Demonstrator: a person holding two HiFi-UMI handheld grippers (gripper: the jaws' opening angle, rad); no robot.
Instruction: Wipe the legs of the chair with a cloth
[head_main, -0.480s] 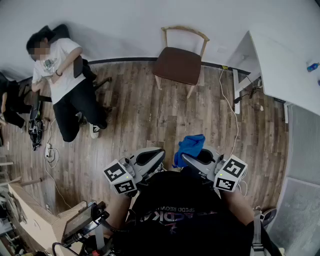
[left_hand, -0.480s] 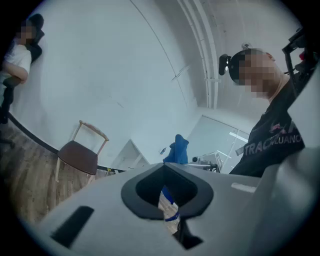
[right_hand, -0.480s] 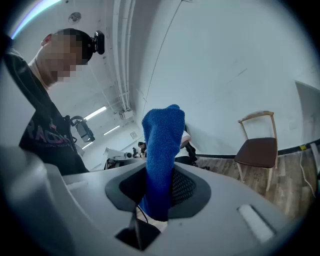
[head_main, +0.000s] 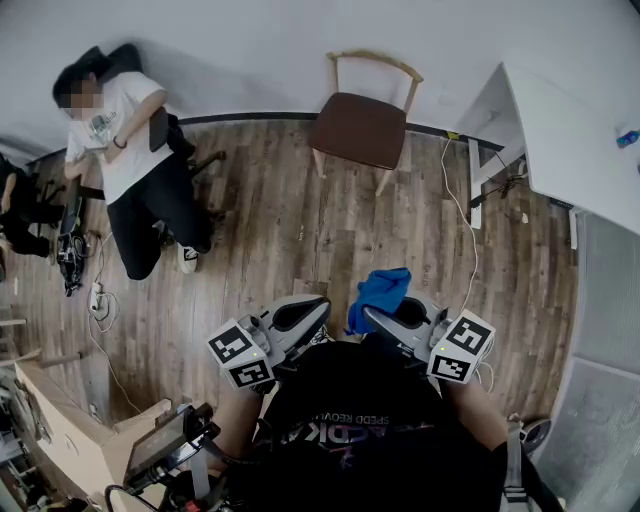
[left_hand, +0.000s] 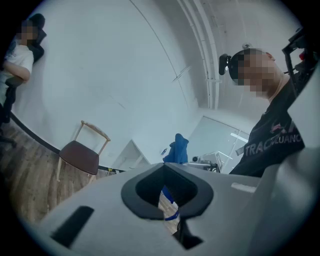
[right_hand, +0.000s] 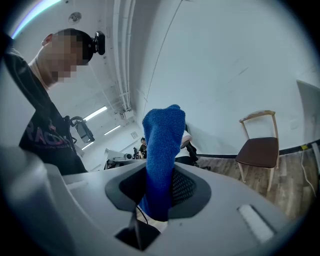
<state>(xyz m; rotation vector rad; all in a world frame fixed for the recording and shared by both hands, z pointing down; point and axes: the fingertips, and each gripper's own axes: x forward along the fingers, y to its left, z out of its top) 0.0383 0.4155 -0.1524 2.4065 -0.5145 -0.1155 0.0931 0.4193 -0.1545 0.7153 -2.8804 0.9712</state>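
Right gripper view shows the right gripper (right_hand: 159, 196) with its two jaws drawn in tight on a blue cloth (right_hand: 162, 142). The cloth is pinched in the dark oval opening between the jaws and stands up out of it in a thick fold. Left gripper view shows the left gripper (left_hand: 167, 194) with its jaws brought together and nothing gripped. Only a strip of floor and a bit of blue show through the oval gap.

In the head view both grippers are held close in front of the person's dark shirt (head_main: 360, 430), side by side and near each other, each with its marker cube (head_main: 240, 355) on the near end. The cloth hangs out past the right gripper's tips, over the wooden floor (head_main: 290, 220).

The chair (head_main: 358, 128) stands well apart from both grippers, at the far side of the floor against the white wall (head_main: 250, 50). It has a brown seat, a pale wooden frame and pale legs, and it is upright. Neither gripper nor the cloth touches it.

A white table (head_main: 570, 130) stands to the chair's right, and a white cable (head_main: 461, 210) runs across the floor beside it. At the far left a person in a white shirt (head_main: 125, 150) sits against the wall.
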